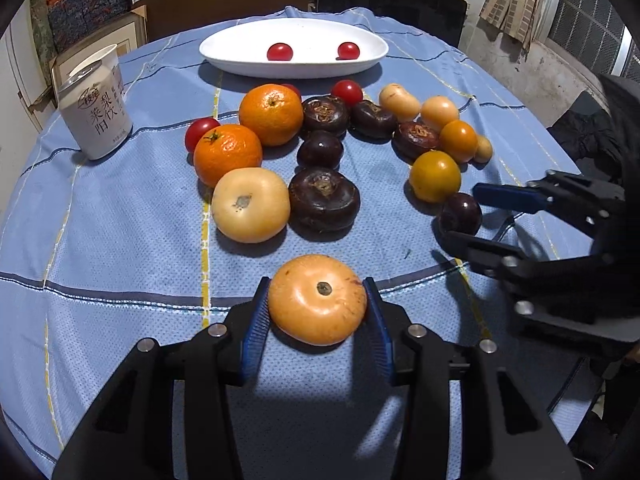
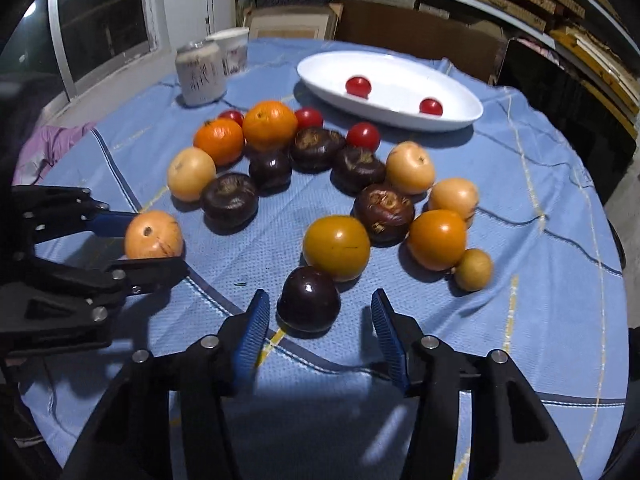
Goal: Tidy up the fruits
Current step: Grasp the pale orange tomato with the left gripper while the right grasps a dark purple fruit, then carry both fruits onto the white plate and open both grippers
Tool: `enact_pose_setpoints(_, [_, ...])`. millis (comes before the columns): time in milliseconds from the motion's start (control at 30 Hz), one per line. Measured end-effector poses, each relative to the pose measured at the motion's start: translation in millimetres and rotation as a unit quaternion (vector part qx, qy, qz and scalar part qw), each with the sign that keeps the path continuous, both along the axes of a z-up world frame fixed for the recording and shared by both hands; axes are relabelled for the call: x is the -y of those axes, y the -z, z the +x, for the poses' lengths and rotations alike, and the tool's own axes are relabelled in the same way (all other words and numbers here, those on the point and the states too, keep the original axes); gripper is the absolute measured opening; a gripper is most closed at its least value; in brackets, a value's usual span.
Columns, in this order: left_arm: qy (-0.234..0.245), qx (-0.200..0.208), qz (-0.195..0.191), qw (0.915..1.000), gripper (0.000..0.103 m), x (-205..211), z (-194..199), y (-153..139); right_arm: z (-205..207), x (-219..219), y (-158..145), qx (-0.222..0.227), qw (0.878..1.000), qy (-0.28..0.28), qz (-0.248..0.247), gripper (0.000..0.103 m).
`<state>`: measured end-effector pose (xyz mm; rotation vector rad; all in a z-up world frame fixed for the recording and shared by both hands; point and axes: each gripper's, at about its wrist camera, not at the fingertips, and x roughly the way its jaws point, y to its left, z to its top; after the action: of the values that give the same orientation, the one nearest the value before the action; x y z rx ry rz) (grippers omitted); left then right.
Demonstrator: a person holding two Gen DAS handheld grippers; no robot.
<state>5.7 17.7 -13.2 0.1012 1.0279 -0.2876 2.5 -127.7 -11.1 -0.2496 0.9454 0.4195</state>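
A pale orange fruit [image 1: 317,300] sits pinched between the blue fingers [image 1: 256,320] of the left gripper [image 1: 317,304], at the near edge of the bench [image 1: 120,240], apart from the rest of the pile; whether it is lifted off the blue checked cloth [image 1: 100,200] I cannot tell. From the other side the same fruit [image 2: 154,235] shows between that gripper's dark fingers [image 2: 152,274]. The right gripper [image 2: 316,312] stands spread wide around a small dark purple fruit [image 2: 309,299], its fingers [image 2: 254,320] clear of the skin on both sides. Just behind that fruit lies a yellow-orange one [image 2: 337,248], touching it. Farther back the heap spreads out: two mandarins [image 1: 270,114], several dark wrinkled fruits [image 1: 324,199], pale yellow ones [image 1: 250,205] and cherry tomatoes [image 1: 347,92]. Beyond them a white oval dish [image 1: 240,56] holds two more cherry tomatoes, well apart. A drink can [image 1: 96,120] stands off to the left.
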Motion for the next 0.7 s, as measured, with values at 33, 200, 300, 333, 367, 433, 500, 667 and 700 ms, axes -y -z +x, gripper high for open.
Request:
enact_pose_setpoints(33, [0.001, 0.001, 0.000, 1.0000, 0.044, 0.2, 0.0, 0.1, 0.7, -1.4, 1.9, -0.003, 1.000, -0.001, 0.000, 0.040])
enact_pose_setpoints(200, [0.004, 0.003, -0.003, 1.0000, 0.044, -1.4, 0.0, -0.5, -2.4, 5.2, 1.8, -0.019, 0.999, -0.006, 0.028, 0.031])
enact_pose_setpoints(300, [0.010, 0.011, -0.004, 0.9999, 0.044, -2.9, -3.2, -6.7, -8.4, 15.2, -6.1, -0.018, 0.999, -0.005, 0.043, 0.031])
enact_pose_setpoints(333, [0.012, 0.015, -0.004, 0.9998, 0.044, -3.2, -4.4, -9.6, -10.7, 21.1, -11.0, -0.016, 0.999, -0.004, 0.050, 0.031])
enact_pose_setpoints(367, [0.015, 0.019, -0.005, 0.9997, 0.044, -4.0, -5.8, -13.3, -12.6, 26.0, -15.5, -0.013, 0.998, -0.004, 0.056, 0.031])
enact_pose_setpoints(433, [0.022, 0.029, -0.006, 0.9993, 0.044, -5.4, -8.5, -23.8, -15.5, 38.1, -27.2, -0.005, 0.997, -0.001, 0.074, 0.031])
enact_pose_setpoints(500, [0.031, 0.042, -0.006, 0.9986, 0.044, -5.5, -9.1, -35.2, -13.8, 49.4, -39.4, 0.002, 0.996, 0.004, 0.094, 0.031])
enact_pose_setpoints(667, [0.047, 0.073, 0.005, 0.9962, 0.044, -2.1, 10.9, -65.6, 9.1, 72.3, -74.1, 0.031, 0.991, 0.018, 0.127, 0.031])
enact_pose_setpoints(700, [0.046, 0.078, 0.010, 0.9958, 0.044, -0.9, 18.5, -70.7, 16.1, 73.8, -78.8, 0.035, 0.991, 0.019, 0.128, 0.031])
